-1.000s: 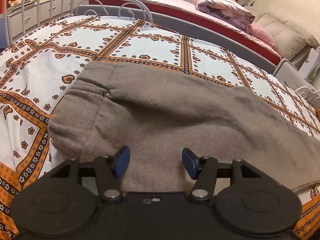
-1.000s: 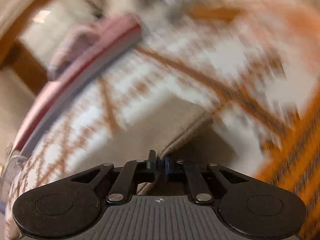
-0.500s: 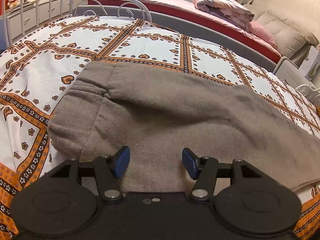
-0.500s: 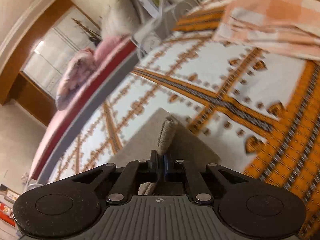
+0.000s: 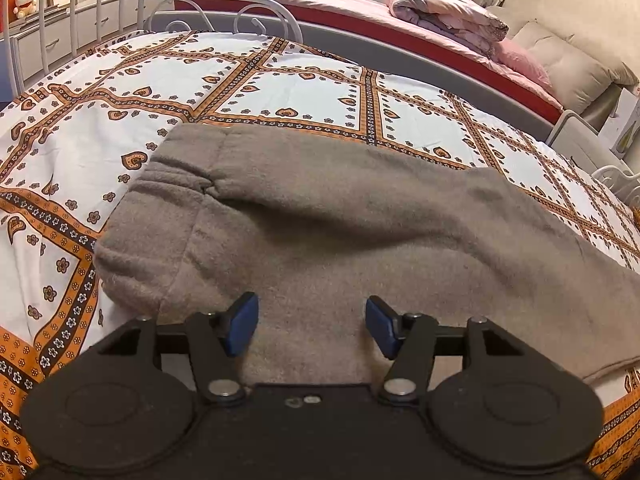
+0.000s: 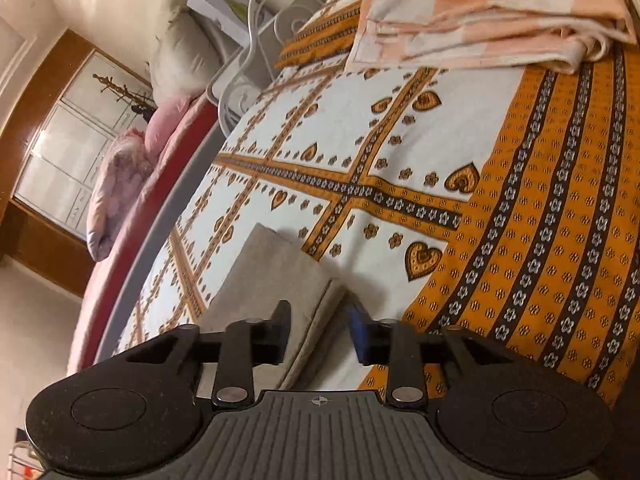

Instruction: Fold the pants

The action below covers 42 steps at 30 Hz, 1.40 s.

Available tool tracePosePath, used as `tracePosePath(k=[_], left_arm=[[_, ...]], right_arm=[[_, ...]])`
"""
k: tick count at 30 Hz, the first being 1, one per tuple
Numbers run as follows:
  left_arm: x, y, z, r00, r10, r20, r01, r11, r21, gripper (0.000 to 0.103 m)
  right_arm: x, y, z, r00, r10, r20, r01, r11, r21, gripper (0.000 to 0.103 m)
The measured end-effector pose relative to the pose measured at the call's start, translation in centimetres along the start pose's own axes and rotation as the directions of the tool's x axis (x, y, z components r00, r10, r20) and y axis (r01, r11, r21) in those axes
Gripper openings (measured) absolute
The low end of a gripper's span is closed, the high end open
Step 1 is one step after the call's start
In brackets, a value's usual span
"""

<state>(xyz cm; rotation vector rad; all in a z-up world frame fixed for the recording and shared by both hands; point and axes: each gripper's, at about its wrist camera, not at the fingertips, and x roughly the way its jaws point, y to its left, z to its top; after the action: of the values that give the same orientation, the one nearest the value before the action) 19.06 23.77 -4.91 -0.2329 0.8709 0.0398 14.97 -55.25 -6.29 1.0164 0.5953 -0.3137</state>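
Left gripper [image 5: 311,326] pitched steeply down over the waist end of the pants [image 5: 360,232], jaws spread, blue pads [image 5: 240,330] apart with only flat cloth under the gap; nothing pinched. Right gripper [image 6: 320,330] tilted down less steeply and rolled, so the bed runs slantwise across its view. Its jaws have just been opening; the leg hem [image 6: 280,276] lies between them, pads clear of it.

Pants: grey-brown fleece, nappy, thick. Folded lengthwise, laid along the bed's near edge. Gathered elastic waistband [image 5: 168,184] puckered at the bed's left end; legs taper toward the right end. Hem end shows two stacked layers with a squared corner.

Bedsheet [image 5: 280,88]: smooth cotton, white panels, orange bands with small flowers and hearts. Folded peach-and-white checked blanket [image 6: 480,12] at the bed's far right corner. White scrolled metal bed frame [image 5: 224,12] along the far edge.
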Motion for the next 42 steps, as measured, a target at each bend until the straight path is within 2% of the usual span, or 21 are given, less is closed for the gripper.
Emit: tracePosePath(k=[5,9,11,15,17,18,20,22,23,24,25,27,28,29,30,31,33,34,36,39,42], left_arm=[[0.0,-0.1,0.0,1.000,0.005,-0.002,-0.005,1.000,0.005,0.052],[0.0,0.0,0.1,1.000,0.002,0.000,-0.002,1.000,0.000,0.052],[-0.2,-0.1,0.1,1.000,0.001,0.010,-0.001,1.000,0.005,0.052],[-0.2,-0.4,-0.1,1.000,0.008,0.004,-0.008,0.999,0.038,0.053],[0.0,-0.7,-0.2,1.000,0.017,0.000,-0.017,0.998,0.062,0.053],[0.0,-0.8,-0.2,1.000,0.020,-0.003,-0.019,0.997,0.072,0.053],[0.2,-1.0,-0.3,1.000,0.027,-0.006,-0.026,0.996,0.089,0.054],[0.2,-1.1,-0.3,1.000,0.026,-0.006,-0.025,0.995,0.097,0.057],[0.0,-1.2,-0.2,1.000,0.029,0.000,-0.029,0.995,0.100,0.056],[-0.2,-1.3,-0.2,0.999,0.034,0.010,-0.034,0.994,0.104,0.056],[-0.6,-1.4,-0.1,0.999,0.046,0.027,-0.049,0.993,0.112,0.057],[-1.5,-1.6,0.1,0.994,0.085,0.075,-0.094,0.988,0.125,0.059],[-1.9,-1.5,0.2,0.991,0.094,0.099,-0.106,0.987,0.120,0.059],[-2.4,-1.3,0.4,0.987,0.099,0.124,-0.112,0.988,0.105,0.059],[-2.8,-1.0,0.6,0.984,0.104,0.148,-0.117,0.990,0.082,0.059],[-3.0,-0.8,0.7,0.980,0.111,0.163,-0.123,0.990,0.062,0.059],[-3.0,-0.3,1.1,0.976,0.136,0.172,-0.142,0.990,0.023,0.059],[-2.8,-0.1,1.3,0.975,0.149,0.167,-0.152,0.988,0.008,0.059],[-2.5,0.0,1.8,0.976,0.147,0.163,-0.147,0.989,-0.017,0.057],[-2.0,-1.3,3.0,0.977,0.110,0.182,-0.114,0.993,0.014,0.058],[-0.4,-2.5,4.5,0.983,0.093,0.158,-0.102,0.994,0.046,0.059]], right_arm=[[2.1,-0.1,-0.6,0.998,-0.017,-0.066,0.017,1.000,-0.009,0.036],[3.5,1.4,-0.6,0.998,-0.032,-0.057,0.024,0.991,-0.129,0.035],[3.8,2.6,-0.5,0.998,-0.038,-0.056,0.026,0.978,-0.205,0.017],[1.1,6.0,0.2,0.998,0.054,0.037,-0.037,0.937,-0.348,0.015],[-0.1,7.0,0.2,0.996,0.065,0.059,-0.037,0.917,-0.397,0.015],[-0.2,7.1,0.2,0.997,0.047,0.061,-0.018,0.911,-0.411,0.015],[1.2,6.2,0.2,0.997,-0.061,0.038,0.071,0.919,-0.388,0.016],[4.1,4.2,0.0,0.978,-0.203,-0.048,0.178,0.930,-0.322,0.022],[4.7,3.5,-0.2,0.975,-0.216,-0.059,0.190,0.937,-0.295,0.024],[4.1,3.8,-0.2,0.980,-0.197,-0.028,0.181,0.942,-0.282,0.026],[3.1,4.8,-0.4,0.980,-0.198,0.034,0.198,0.925,-0.324,0.027],[0.6,7.3,-1.6,0.953,-0.212,0.214,0.289,0.845,-0.449,0.027],[-0.8,8.4,-2.1,0.939,-0.186,0.290,0.310,0.821,-0.479,0.027],[-1.6,9.2,-2.4,0.933,-0.154,0.326,0.308,0.810,-0.499,0.027],[-2.2,10.3,-3.1,0.932,-0.110,0.347,0.293,0.791,-0.537,0.027],[-2.3,11.3,-4.0,0.946,-0.051,0.321,0.241,0.772,-0.588,0.027],[-1.5,13.6,-5.9,0.974,0.040,0.223,0.122,0.736,-0.665,0.027],[-0.7,15.0,-7.4,0.985,0.073,0.154,0.059,0.704,-0.708,0.027],[1.2,18.2,-10.9,0.991,0.129,0.038,-0.054,0.636,-0.769,0.027],[4.4,23.2,-17.3,0.969,0.192,-0.155,-0.237,0.550,-0.801,0.027],[7.7,28.7,-24.5,0.922,0.211,-0.324,-0.386,0.450,-0.806,0.027]])
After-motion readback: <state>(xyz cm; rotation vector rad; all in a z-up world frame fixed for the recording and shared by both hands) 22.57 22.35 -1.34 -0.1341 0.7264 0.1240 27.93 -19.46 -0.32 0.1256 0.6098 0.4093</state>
